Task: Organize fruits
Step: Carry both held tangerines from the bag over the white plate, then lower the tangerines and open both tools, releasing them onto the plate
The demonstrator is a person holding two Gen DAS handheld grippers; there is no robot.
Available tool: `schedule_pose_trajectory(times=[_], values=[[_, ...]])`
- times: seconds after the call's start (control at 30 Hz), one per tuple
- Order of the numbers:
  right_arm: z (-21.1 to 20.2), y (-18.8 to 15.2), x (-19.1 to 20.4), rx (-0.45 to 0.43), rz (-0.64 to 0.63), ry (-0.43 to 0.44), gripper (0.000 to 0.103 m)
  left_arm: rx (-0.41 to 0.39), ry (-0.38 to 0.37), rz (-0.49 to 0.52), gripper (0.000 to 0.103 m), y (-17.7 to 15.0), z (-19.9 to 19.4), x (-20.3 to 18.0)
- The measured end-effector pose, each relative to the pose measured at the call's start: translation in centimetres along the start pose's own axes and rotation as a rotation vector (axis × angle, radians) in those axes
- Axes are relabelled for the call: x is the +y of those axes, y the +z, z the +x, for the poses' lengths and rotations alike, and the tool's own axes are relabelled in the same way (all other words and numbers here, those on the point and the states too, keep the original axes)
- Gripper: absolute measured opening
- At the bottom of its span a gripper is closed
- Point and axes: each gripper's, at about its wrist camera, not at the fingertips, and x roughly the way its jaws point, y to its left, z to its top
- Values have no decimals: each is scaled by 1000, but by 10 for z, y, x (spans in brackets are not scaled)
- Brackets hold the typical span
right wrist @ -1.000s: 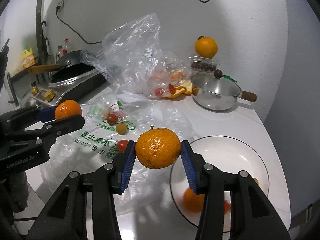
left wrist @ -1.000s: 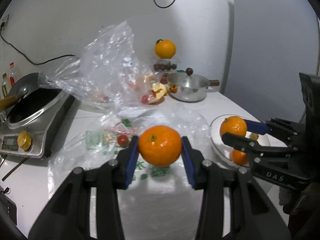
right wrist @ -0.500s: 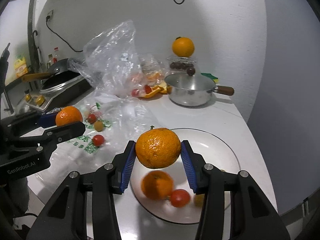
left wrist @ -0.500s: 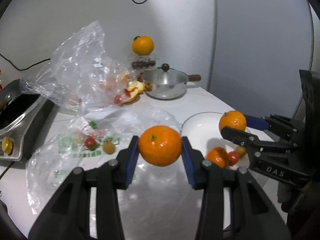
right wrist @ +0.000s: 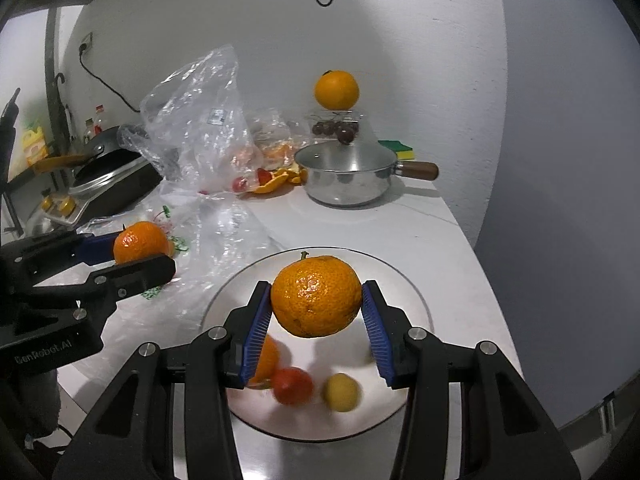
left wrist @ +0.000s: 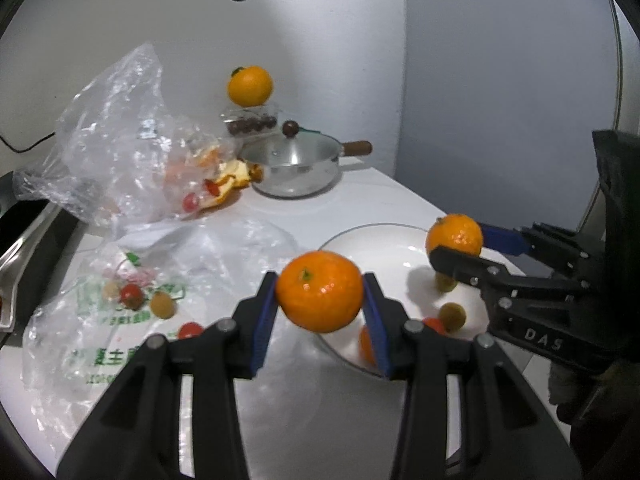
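White countertop [right wrist: 420,232] carries a round plate [right wrist: 404,284] with a few small fruits on it, a steel pot [right wrist: 344,178] behind, and crumpled plastic bags [left wrist: 116,152] to the side. Above the plate the right gripper [right wrist: 316,312] is clamped on a rough-skinned tangerine [right wrist: 316,296], pinched squarely between its blue pads. Beside the plate's edge the left gripper [left wrist: 320,312] squeezes a smooth mandarin [left wrist: 319,297] the same way, centred between its fingertips.

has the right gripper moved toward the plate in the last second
Yes. In the right wrist view the white plate has slid from lower right to directly beneath the right gripper, so its mandarin now hangs over the plate, no longer over the plastic bag.
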Motion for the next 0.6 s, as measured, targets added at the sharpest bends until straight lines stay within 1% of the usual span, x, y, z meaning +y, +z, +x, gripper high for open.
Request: schedule_pose_trajectory(times=[0.2,0.6], values=[[3,-2,-18,6,5,-2,48,21,-19,7,42,4,19,-17],[17,-2,-46,9,19,3,48,75,-55,18,42,7,55,-38]])
